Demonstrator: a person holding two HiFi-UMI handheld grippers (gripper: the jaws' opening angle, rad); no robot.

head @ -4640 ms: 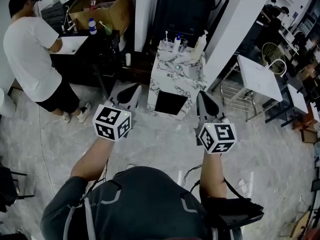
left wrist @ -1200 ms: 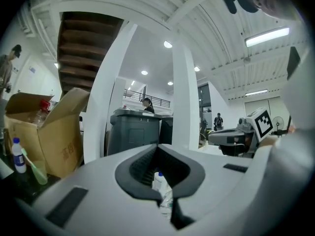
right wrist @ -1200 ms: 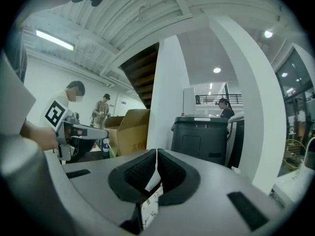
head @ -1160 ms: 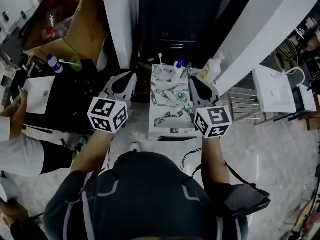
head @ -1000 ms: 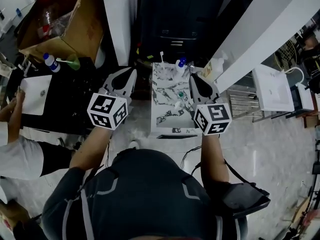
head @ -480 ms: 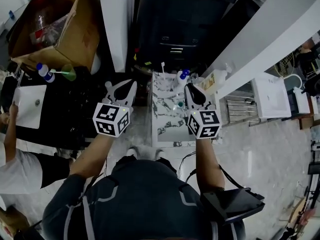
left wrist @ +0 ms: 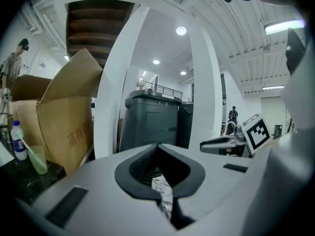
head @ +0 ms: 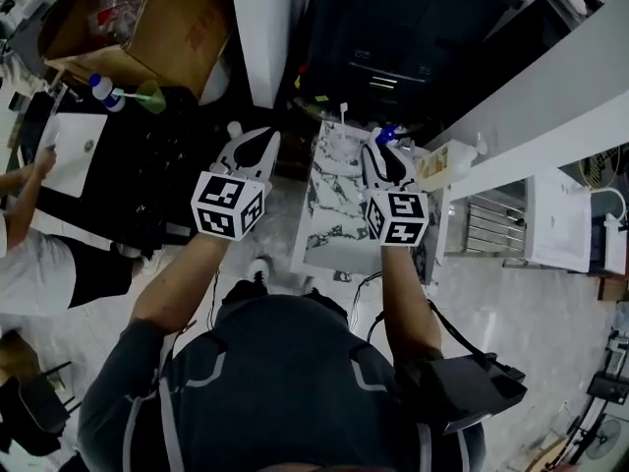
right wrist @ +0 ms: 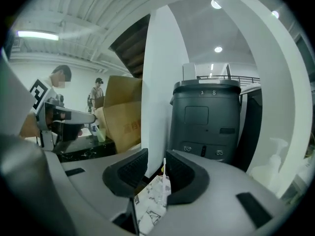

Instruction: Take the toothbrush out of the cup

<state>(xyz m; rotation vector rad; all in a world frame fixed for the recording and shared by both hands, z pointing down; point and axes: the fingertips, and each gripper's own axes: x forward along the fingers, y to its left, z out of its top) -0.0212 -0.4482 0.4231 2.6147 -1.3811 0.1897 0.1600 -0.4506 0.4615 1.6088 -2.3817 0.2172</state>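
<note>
We hold one hand-held gripper in each hand, over a small marble tabletop (head: 329,214). Our left hand-held gripper (head: 267,136) hangs past the left edge of the tabletop. Its jaws are closed, tips touching, and there is nothing in them. Our right hand-held gripper (head: 377,148) is above the right side of the tabletop. Its jaws have just been opening, and now they stand apart and let go, with nothing pressed between them. In the right gripper view we see the white toothbrush (right wrist: 164,176) through the gap, but it is farther away and the jaws do not touch it. The toothbrush stands up in the cup (head: 340,132) at the far end of the tabletop. The cup is small and hard to see. A bottle with a blue top (head: 385,134) stands near it, to the right. A big dark bin (right wrist: 206,117) stands behind the tabletop, and a cardboard box (head: 187,28) sits far off to the left.
</note>
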